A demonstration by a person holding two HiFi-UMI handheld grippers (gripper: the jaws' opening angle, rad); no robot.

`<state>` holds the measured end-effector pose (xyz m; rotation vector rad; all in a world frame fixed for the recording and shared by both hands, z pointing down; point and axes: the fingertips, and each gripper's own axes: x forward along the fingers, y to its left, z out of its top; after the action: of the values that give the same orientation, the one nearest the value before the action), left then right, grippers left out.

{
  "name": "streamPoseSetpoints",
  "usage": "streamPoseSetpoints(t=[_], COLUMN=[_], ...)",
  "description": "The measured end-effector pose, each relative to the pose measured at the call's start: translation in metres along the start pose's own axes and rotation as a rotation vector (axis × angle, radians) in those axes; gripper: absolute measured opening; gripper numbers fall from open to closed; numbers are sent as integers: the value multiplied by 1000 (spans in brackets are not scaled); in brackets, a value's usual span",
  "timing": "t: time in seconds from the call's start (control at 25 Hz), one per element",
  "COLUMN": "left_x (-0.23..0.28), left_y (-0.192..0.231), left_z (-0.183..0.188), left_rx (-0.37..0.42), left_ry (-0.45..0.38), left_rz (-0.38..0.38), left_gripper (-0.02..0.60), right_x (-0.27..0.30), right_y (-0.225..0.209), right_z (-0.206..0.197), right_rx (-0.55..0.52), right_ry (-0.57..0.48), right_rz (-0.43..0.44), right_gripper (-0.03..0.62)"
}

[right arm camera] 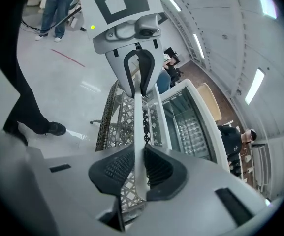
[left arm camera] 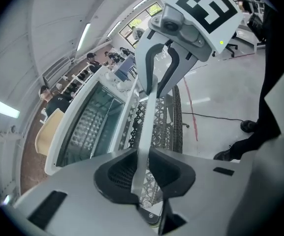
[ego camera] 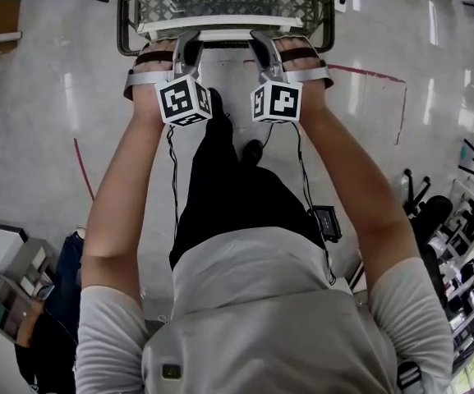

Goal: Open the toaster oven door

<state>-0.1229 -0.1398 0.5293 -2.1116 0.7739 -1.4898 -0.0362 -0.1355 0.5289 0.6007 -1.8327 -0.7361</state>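
Note:
The toaster oven [ego camera: 228, 2] stands at the top of the head view, white-framed, with a glass door [left arm camera: 87, 117] through which a wire rack shows. Its pale handle bar [left arm camera: 149, 107] runs along the door's near edge. My left gripper [ego camera: 186, 41] is shut on the bar's left part, its black pads [left arm camera: 119, 173] pressing on both sides. My right gripper [ego camera: 263, 41] is shut on the same handle bar [right arm camera: 142, 117] a little to the right. Each gripper view shows the other gripper on the bar. I cannot tell how far the door is swung.
The oven rests on a black wire-mesh stand [left arm camera: 156, 127]. Red tape lines [ego camera: 368, 74] mark the grey floor. My black-trousered legs [ego camera: 220, 179] stand close below the grippers. Racks of equipment [ego camera: 467, 245] crowd the right; a seated person [ego camera: 48, 327] is at the lower left.

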Motion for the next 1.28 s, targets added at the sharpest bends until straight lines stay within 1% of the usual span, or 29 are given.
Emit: streamPoseSetpoints(t=[0.2, 0.4, 0.6, 0.8, 0.92, 1.12, 1.28], left_x=[17, 30, 59, 91, 98, 99, 99], left_y=[-25, -53, -95, -130, -138, -138, -134], left_z=[-5, -13, -20, -36, -40, -40, -40], left_rx=[18, 6, 23, 29, 34, 51, 51], left_ry=[-4, -20, -33, -58, -65, -53, -47], left_rz=[70, 111, 176, 245, 278, 285, 317], left_gripper=[91, 95, 95, 95, 95, 97, 98], right_x=[12, 23, 43, 70, 77, 78, 79], right_y=[26, 57, 99, 137, 147, 147, 145], right_z=[-11, -19, -40, -52, -55, -56, -55], right_rx=[-27, -57, -64, -66, -85, -87, -81], right_ry=[0, 1, -18, -29, -50, -65, -74], right_rz=[-53, -92, -144, -184, -207, -202, -216], right_gripper=[77, 77, 78, 78, 80, 83, 83])
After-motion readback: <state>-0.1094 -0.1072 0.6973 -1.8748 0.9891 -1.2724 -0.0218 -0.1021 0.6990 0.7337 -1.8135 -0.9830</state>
